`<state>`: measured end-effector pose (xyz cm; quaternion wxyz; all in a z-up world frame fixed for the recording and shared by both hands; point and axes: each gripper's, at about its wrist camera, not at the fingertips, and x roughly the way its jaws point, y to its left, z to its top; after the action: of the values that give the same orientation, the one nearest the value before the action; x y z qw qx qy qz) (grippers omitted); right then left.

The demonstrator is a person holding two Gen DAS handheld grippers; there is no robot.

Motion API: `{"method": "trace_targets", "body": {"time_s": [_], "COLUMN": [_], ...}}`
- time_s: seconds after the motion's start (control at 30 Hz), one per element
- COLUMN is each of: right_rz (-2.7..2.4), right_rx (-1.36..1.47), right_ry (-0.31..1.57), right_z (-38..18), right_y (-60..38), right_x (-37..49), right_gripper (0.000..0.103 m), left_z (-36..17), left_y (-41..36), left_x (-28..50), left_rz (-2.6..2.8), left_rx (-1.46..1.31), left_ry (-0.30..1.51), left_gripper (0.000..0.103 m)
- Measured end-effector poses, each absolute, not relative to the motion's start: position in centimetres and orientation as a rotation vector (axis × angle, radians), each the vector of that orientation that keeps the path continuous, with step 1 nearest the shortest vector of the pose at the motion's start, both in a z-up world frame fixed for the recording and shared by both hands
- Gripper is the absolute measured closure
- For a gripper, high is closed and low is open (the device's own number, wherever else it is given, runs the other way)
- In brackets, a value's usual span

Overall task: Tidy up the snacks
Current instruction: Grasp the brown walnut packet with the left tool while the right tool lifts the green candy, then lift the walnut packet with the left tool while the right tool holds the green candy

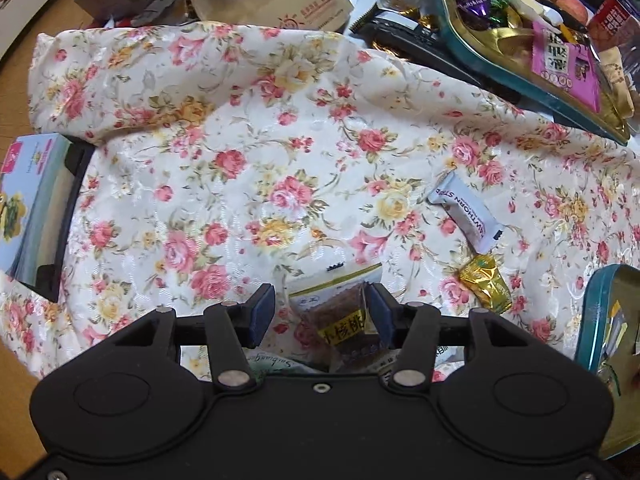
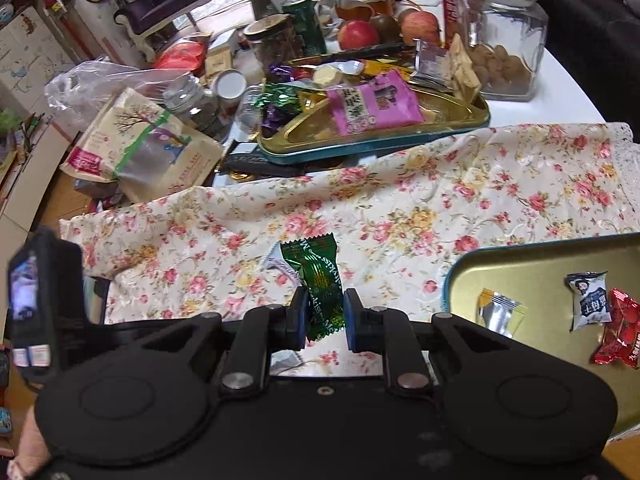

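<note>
Green candy (image 2: 322, 292) pinched in right gripper (image 2: 325, 316) fingers; left gripper (image 1: 320, 316) fingers spread around walnut packet (image 1: 340, 320)

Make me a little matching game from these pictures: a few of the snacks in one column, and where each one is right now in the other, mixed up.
Snacks:
1. green foil candy
2. walnut snack packet
3. red-wrapped candy
4. pink snack packet

Places:
A. lying in the near gold tray at the right
B. between the fingers of the left claw
C. lying in the far gold tray among the table clutter
D. gripped in the right claw, above the floral cloth

Pairs: 1-D, 2-B, 3-A, 4-C
</note>
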<state>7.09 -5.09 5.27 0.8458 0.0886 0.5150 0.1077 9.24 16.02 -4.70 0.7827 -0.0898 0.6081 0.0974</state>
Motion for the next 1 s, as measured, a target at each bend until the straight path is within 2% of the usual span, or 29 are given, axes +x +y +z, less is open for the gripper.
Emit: {"method": "trace_targets", "body": {"time_s": [0.33,0.4,0.53,0.73,0.77,0.83,0.93,0.97,1.0], "right_rz": [0.249,0.245,0.237,0.217,0.211,0.194,0.164,0.149,0.134], "right_rx": [0.169,0.172,0.178,0.207,0.214,0.224,0.241,0.247,0.250], "right_ry": [1.092,1.097,1.092,1.071,1.067,1.061,1.050,1.044,1.039], "right_z": [5.0,4.8,4.9,5.5,5.6,5.7,5.9,6.0,6.0], "right_y": [-4.3,-4.4,-4.6,-5.7,-6.0,-6.7,-8.0,-8.5,-9.0], "right_x": [7.0,7.0,7.0,7.1,7.1,7.2,7.3,7.3,7.4], "right_gripper": [0.083,0.083,0.083,0.083,0.083,0.083,0.083,0.083,0.083], "left_z": [-7.5,-7.5,-6.9,-3.3,-2.6,-1.5,0.3,0.7,1.2], "left_y": [13.3,13.0,13.2,13.2,13.1,12.6,12.0,11.4,11.0], "left_x": [9.5,9.3,9.2,8.6,8.6,8.6,9.1,9.3,9.5], "left_rz": [0.211,0.209,0.213,0.234,0.236,0.234,0.235,0.224,0.205], "left_rx": [-0.076,-0.083,-0.151,-0.165,-0.169,-0.172,-0.163,-0.161,-0.173], "left_ry": [1.364,1.357,1.359,1.278,1.268,1.244,1.199,1.191,1.187], "left_gripper": [0.041,0.044,0.050,0.052,0.064,0.072,0.074,0.081,0.083]}}
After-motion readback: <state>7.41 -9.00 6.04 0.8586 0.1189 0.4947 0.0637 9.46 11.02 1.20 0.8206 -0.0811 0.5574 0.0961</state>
